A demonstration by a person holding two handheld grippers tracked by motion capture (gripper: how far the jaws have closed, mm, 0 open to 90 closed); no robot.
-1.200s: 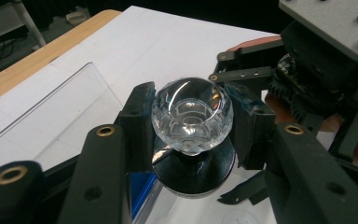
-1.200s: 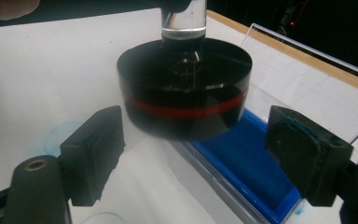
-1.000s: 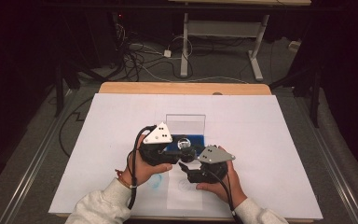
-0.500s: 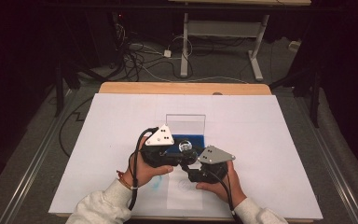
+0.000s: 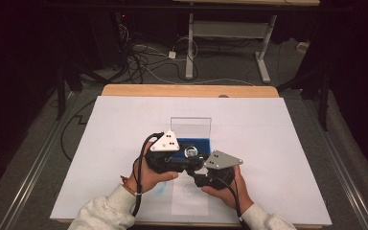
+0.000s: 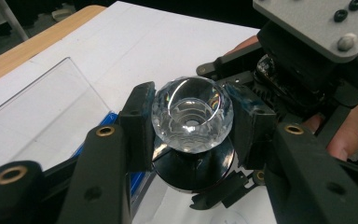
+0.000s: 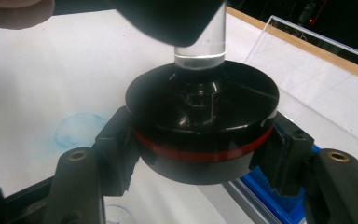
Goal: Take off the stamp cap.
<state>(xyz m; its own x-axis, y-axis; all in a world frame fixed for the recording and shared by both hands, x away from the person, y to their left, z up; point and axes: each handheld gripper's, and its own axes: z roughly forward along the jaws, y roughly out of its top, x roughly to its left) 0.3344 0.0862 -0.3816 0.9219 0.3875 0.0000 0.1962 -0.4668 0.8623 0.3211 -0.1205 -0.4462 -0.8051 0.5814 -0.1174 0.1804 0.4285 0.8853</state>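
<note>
One crystal knob (image 6: 192,114), one black base (image 7: 200,123), just in front of the blue tray (image 5: 194,143). Left gripper (image 5: 188,162) fingers (image 6: 137,123) clamp the knob; right gripper (image 5: 197,178) fingers (image 7: 116,140), just closing, grip the base.

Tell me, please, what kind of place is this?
Probably a lab or recording workshop, not a home: a work table under white paper, loose cables across the grey floor, and a bare desk frame in the dark behind.

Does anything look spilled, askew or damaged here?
One oddity: a faint round blue stain marks the white sheet near the person's side. Otherwise the left gripper holds the crystal knob and the right gripper its black base, nothing askew.
</note>
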